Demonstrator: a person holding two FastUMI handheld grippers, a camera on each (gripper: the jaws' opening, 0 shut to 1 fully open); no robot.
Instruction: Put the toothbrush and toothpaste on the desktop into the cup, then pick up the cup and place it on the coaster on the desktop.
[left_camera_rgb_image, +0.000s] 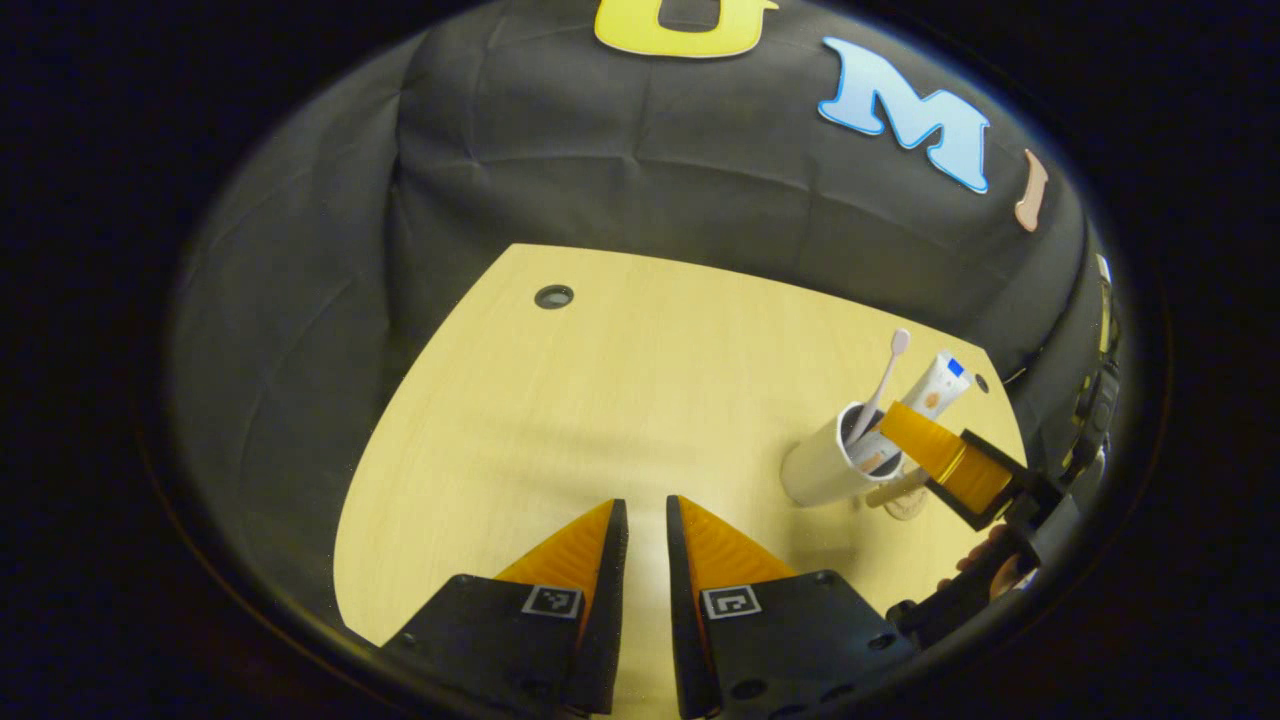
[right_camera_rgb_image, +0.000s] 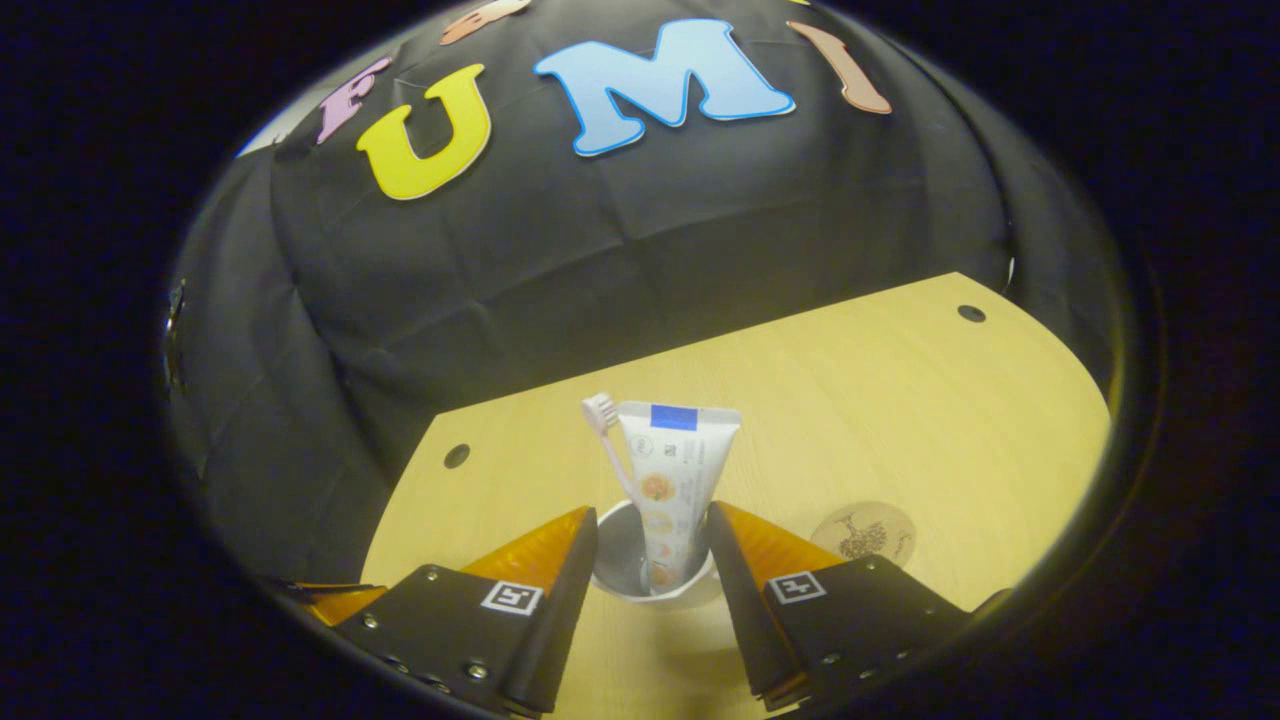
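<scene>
My right gripper (right_camera_rgb_image: 650, 560) has its fingers straddling the white cup (right_camera_rgb_image: 655, 585), one on each side of it; I cannot tell whether both press on the wall. The toothpaste (right_camera_rgb_image: 675, 480) and toothbrush (right_camera_rgb_image: 605, 430) stand inside the cup, leaning above the rim. The coaster (right_camera_rgb_image: 864, 533) lies on the desktop (right_camera_rgb_image: 900, 400) just beyond my right finger. My left gripper (left_camera_rgb_image: 647, 545) hangs over bare wood, nearly closed, holding nothing, the cup well off to its right.
</scene>
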